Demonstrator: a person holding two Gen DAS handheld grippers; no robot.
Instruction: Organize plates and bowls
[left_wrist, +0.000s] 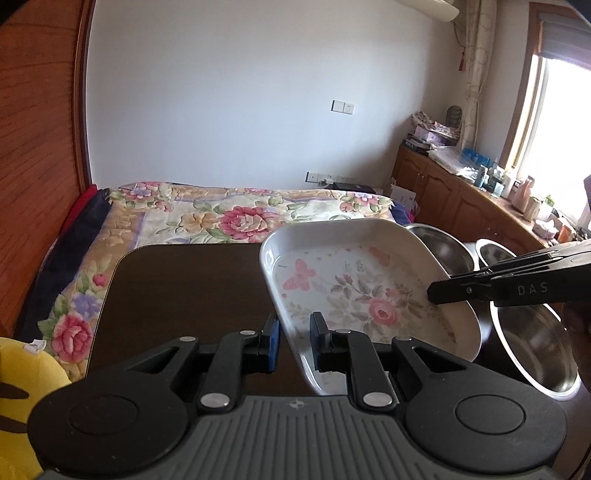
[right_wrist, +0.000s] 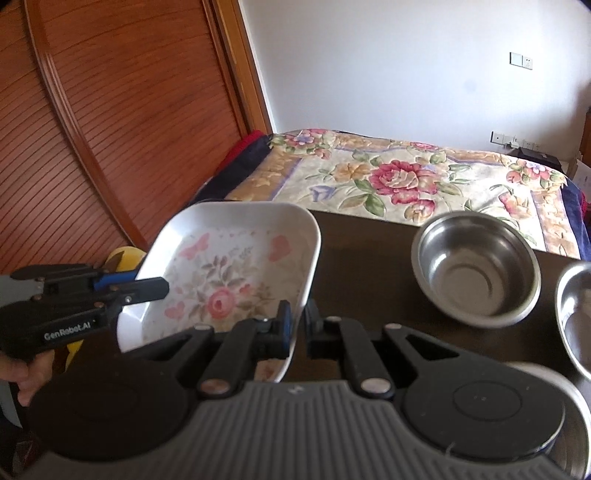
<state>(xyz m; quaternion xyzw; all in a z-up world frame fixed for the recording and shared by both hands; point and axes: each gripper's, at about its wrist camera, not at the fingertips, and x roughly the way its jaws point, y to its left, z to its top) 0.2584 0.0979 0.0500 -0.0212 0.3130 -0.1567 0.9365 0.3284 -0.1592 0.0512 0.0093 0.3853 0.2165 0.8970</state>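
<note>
Gripping floral dish, both tools.

A white square plate with rounded corners, printed inside with a pink rose, leaves and pink butterflies, is lifted and tilted above the dark bench. Opposite edges of its rim sit between the fingers of the left gripper and the right gripper. A steel bowl, empty and upright, stands on the bench to the plate's right. A 2nd steel bowl stands just beside it, cut by the frame edge.
</note>
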